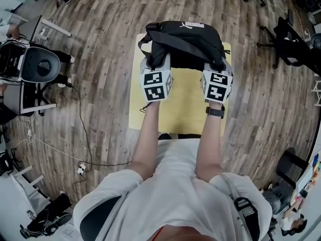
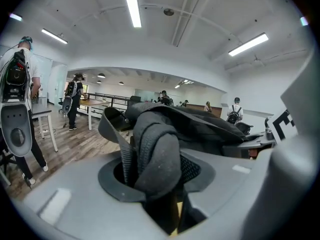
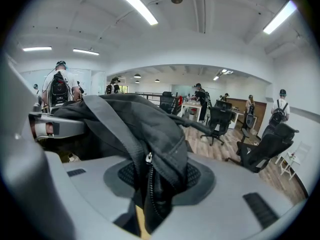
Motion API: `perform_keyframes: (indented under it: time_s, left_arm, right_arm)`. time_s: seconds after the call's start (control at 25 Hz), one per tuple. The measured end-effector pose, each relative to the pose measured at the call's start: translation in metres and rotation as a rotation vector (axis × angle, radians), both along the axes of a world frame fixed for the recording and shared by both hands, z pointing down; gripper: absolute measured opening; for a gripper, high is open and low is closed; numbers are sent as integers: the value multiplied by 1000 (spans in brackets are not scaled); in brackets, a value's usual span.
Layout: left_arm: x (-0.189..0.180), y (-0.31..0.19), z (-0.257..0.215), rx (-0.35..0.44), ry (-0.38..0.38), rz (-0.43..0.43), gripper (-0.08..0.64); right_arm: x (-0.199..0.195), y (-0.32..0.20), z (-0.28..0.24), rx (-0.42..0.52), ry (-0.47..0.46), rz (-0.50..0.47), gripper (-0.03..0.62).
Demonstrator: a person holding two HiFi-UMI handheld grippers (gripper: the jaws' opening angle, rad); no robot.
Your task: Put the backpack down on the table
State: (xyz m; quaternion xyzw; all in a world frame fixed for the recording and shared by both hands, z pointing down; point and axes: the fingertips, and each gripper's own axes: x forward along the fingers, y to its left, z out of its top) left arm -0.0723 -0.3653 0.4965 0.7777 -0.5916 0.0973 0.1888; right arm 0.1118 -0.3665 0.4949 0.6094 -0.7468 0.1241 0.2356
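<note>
both-handed, the black backpack (image 1: 184, 44) hangs over the yellow table's (image 1: 183, 107) far end; left gripper (image 1: 156, 67) is clamped on its padded strap (image 2: 155, 159), right gripper (image 1: 216, 70) on its zippered fabric (image 3: 160, 159).

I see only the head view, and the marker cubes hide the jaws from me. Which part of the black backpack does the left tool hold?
Observer: The left tool is shut on a padded strap of the backpack, with a flat webbing band beside it.
Operator: And the right tool?
Observer: The right tool is shut on the backpack body, on a fold of fabric right beside a zipper.
</note>
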Motion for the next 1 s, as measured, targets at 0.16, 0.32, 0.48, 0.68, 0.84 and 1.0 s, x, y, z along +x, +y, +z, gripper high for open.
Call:
perform_keyframes:
  time_s: [0.16, 0.32, 0.48, 0.68, 0.84, 1.0]
  left_arm:
    - [-2, -10, 17, -34, -15, -8, 158]
    - [1, -18, 38, -67, -44, -18, 158]
    - [5, -28, 57, -96, -79, -26, 158]
    - [9, -29, 80, -142, -95, -24, 158]
    - [17, -34, 98, -170, -100, -26, 158]
    - [22, -40, 113, -190, -106, -22, 158]
  right_arm:
    - [-3, -11, 20, -34, -15, -7, 133]
    - [0, -19, 40, -65, -23, -11, 133]
    - [5, -27, 56, -96, -24, -11, 133]
    - [9, -28, 79, -140, -28, -8, 133]
    - [16, -33, 96, -163, -32, -8, 133]
    - [21, -38, 111, -182, -36, -4, 133]
